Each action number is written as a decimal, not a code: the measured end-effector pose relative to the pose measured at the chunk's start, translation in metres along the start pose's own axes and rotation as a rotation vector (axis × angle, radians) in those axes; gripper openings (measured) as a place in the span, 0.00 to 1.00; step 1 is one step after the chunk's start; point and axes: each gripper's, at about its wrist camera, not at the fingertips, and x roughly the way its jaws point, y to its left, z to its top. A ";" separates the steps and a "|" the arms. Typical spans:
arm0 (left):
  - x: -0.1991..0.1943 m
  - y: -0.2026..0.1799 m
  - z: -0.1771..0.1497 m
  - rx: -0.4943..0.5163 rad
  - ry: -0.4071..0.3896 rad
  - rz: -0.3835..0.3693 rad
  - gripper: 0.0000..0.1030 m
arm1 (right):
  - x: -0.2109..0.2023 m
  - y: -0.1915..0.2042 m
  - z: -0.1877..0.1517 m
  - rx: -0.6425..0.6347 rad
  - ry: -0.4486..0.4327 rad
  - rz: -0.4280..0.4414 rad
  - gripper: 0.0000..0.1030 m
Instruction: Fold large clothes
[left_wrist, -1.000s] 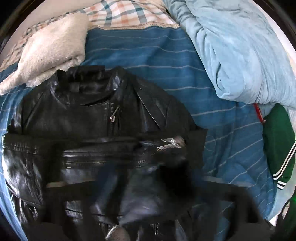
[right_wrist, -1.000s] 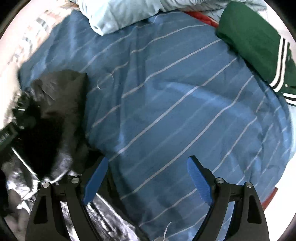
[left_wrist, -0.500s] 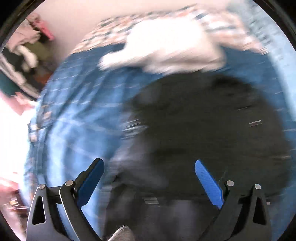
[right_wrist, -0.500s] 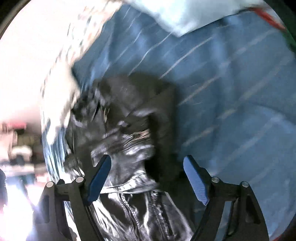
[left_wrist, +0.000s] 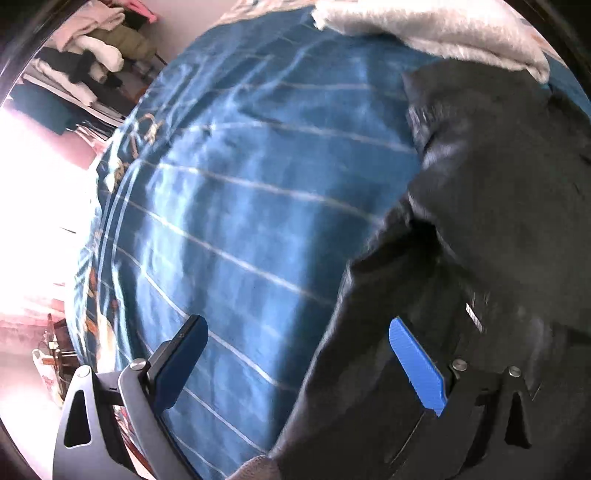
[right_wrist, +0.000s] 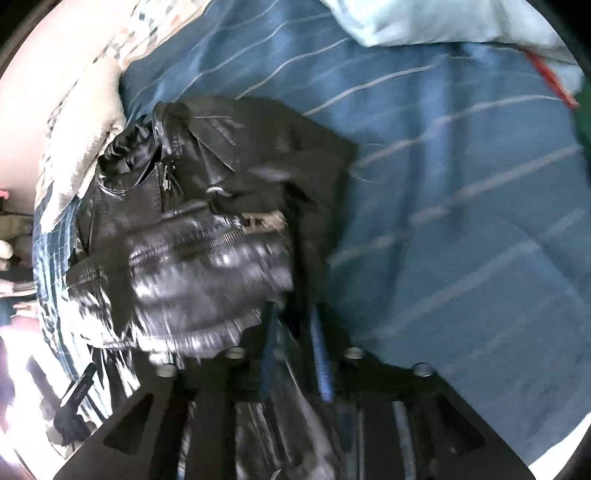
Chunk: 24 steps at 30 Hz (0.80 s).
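The black leather jacket (right_wrist: 207, 221) lies half-folded on the blue striped bed cover (left_wrist: 240, 206). The right gripper (right_wrist: 295, 354) pinches its hem; the left gripper (left_wrist: 295, 365) is spread beside it. Next, probably, comes carrying the hem over.

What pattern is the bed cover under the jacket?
Blue bed cover with thin pale stripes, clearest in the left wrist view.

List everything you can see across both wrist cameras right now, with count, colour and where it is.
leather jacket: one, black, on the bed, partly folded
bedspread: one, blue with pale stripes, under the jacket
fleece blanket: one, white, beyond the jacket
duvet: one, light blue, far side of bed
green garment: one, at the bed's right edge
clothes pile: several, mixed colours, off the bed
left tool: open, over the jacket's edge
right tool: shut on the jacket
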 end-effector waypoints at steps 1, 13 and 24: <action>0.000 -0.003 -0.003 0.016 -0.003 -0.002 0.98 | 0.004 0.000 -0.009 -0.010 0.029 -0.016 0.44; 0.037 -0.023 -0.005 0.067 -0.065 -0.036 1.00 | 0.057 -0.012 -0.025 0.071 0.139 -0.174 0.26; -0.001 0.036 0.011 -0.060 -0.095 -0.068 1.00 | -0.010 -0.015 0.002 0.283 -0.099 0.090 0.54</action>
